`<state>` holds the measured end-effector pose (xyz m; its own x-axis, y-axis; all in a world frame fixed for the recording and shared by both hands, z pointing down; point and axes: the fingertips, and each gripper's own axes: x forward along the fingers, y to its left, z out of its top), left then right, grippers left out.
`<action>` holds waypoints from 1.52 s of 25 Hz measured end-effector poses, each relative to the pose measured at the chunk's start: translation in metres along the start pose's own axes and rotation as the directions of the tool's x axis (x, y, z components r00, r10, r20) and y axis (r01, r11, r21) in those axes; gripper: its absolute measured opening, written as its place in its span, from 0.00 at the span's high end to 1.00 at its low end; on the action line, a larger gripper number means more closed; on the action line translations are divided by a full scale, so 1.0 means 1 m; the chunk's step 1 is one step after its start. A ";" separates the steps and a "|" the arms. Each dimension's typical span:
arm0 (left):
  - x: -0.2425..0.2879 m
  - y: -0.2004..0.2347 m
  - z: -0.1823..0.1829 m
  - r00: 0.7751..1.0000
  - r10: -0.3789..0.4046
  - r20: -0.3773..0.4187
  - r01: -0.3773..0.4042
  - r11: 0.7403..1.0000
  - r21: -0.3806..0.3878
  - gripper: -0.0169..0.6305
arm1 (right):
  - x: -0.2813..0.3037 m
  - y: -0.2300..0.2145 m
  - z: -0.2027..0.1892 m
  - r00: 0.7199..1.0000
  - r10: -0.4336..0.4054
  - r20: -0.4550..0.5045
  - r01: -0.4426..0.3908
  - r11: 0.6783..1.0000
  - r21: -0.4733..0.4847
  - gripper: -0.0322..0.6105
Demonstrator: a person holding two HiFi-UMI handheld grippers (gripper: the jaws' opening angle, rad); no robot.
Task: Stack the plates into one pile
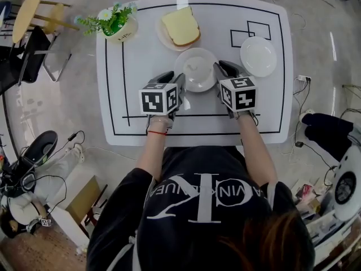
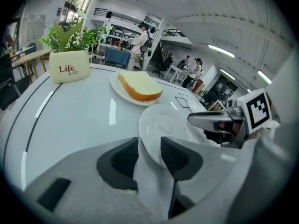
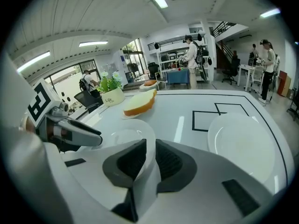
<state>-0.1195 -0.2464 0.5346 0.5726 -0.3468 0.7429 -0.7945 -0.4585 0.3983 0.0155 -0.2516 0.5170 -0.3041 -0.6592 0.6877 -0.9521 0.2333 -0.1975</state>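
The middle plate [image 1: 196,68] lies on the worktop [image 1: 135,49] between the two grippers, its left rim inside the spread jaws of the left gripper [image 1: 179,79] and its right rim between the slightly parted jaws of the right gripper [image 1: 219,68], with another empty plate [image 1: 258,55] just right of that gripper.

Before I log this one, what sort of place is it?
Probably an open-plan office or lab: a white table marked with black outlines, desks behind it with people standing about, and cables trailing on the floor.
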 end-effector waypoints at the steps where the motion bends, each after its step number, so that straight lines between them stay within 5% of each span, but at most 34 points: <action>1: -0.001 0.001 0.002 1.000 0.005 0.010 -0.005 1.000 0.008 0.73 | -0.001 0.000 0.002 1.000 -0.002 0.014 0.002 1.000 0.005 0.85; 9: -0.011 -0.013 0.022 0.996 0.011 0.086 -0.021 0.993 0.120 0.72 | -0.018 -0.007 0.008 0.996 -0.032 0.084 0.028 0.999 0.046 0.81; 22: 0.014 -0.094 0.038 0.982 -0.167 0.085 0.147 0.967 0.209 0.72 | -0.072 -0.064 -0.005 0.977 -0.148 0.157 0.120 0.977 0.174 0.81; 38: 0.068 -0.180 0.062 0.957 -0.284 0.065 0.261 0.936 0.236 0.73 | -0.121 -0.156 -0.031 0.953 -0.261 0.156 0.213 0.939 0.270 0.80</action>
<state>0.0747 -0.2386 0.4799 0.7862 -0.2551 0.5628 -0.5461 -0.7131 0.4396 0.2014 -0.1856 0.4861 -0.0461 -0.8002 0.5980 -0.9669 -0.1147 -0.2279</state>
